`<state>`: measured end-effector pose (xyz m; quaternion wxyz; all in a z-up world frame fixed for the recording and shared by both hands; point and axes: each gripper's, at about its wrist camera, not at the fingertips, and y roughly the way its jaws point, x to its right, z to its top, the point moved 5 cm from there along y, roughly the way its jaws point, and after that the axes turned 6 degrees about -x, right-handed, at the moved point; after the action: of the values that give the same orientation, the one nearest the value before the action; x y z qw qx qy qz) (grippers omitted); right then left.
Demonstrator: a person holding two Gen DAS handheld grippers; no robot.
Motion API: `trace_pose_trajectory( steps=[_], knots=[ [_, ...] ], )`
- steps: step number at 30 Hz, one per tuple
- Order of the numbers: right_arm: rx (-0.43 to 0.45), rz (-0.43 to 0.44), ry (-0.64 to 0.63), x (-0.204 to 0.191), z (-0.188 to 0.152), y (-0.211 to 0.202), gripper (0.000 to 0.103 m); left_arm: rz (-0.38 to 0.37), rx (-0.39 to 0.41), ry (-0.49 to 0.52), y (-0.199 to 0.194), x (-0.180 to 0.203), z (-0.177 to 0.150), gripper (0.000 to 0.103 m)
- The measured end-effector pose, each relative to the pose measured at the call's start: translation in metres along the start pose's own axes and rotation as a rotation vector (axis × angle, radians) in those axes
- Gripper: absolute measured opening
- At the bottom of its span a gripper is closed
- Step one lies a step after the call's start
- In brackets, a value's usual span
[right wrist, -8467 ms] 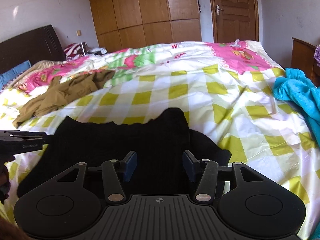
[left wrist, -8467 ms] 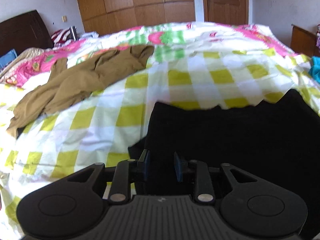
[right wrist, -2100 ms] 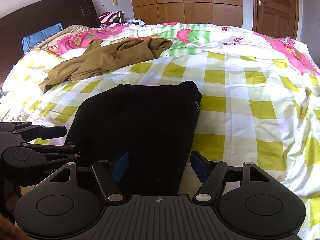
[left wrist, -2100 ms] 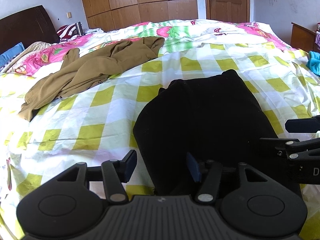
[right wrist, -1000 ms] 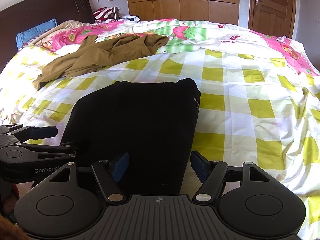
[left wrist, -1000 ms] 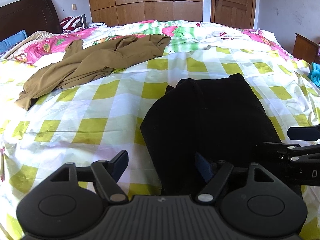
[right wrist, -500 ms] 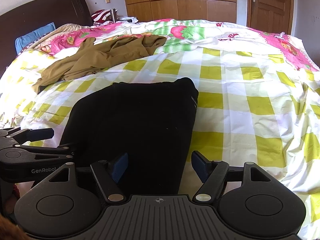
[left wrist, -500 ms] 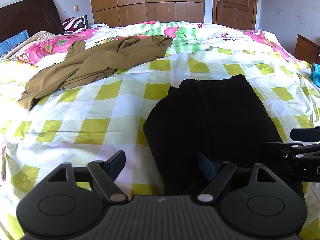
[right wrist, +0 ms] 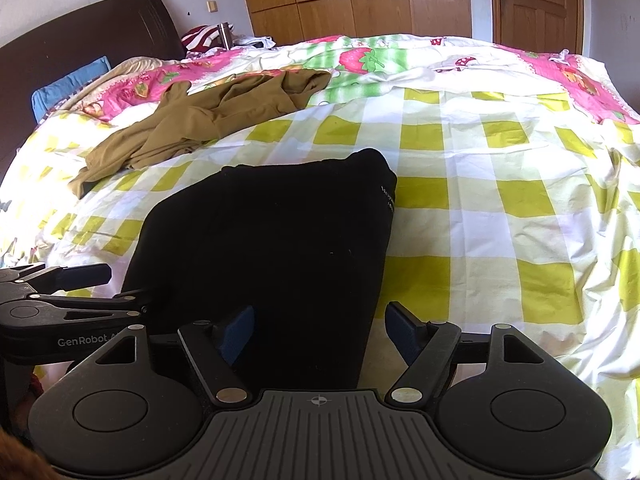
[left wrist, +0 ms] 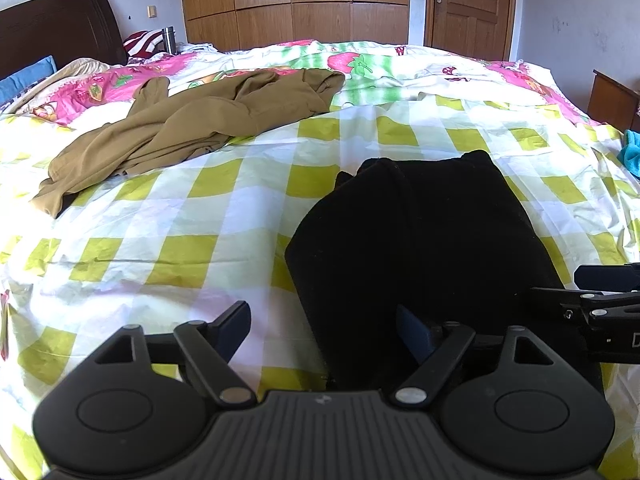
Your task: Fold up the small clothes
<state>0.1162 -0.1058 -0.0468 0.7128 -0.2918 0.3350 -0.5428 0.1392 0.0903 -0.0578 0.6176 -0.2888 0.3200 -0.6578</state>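
Observation:
A black garment lies folded into a long strip on the checked bed, running away from me; it also shows in the right wrist view. My left gripper is open, its jaws astride the strip's near left edge. My right gripper is open, its jaws astride the near right edge. Each gripper shows in the other's view, the right one at the far right and the left one at the far left. Neither holds cloth.
A crumpled brown garment lies at the back left of the bed; it also shows in the right wrist view. A turquoise cloth sits at the right edge. A dark headboard, wardrobe and door stand behind.
Both grippers have let go of the black garment, which is now folded into a narrow strip. In the last second the left jaws opened wider and both grippers drew back slightly.

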Motion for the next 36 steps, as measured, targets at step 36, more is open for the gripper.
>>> trace_pose_trajectory(
  steps=[36],
  knots=[
    [-0.022,0.112,0.010,0.008,0.006,0.027,0.081,-0.157,-0.035,0.023,0.015,0.010,0.006,0.096]
  ],
)
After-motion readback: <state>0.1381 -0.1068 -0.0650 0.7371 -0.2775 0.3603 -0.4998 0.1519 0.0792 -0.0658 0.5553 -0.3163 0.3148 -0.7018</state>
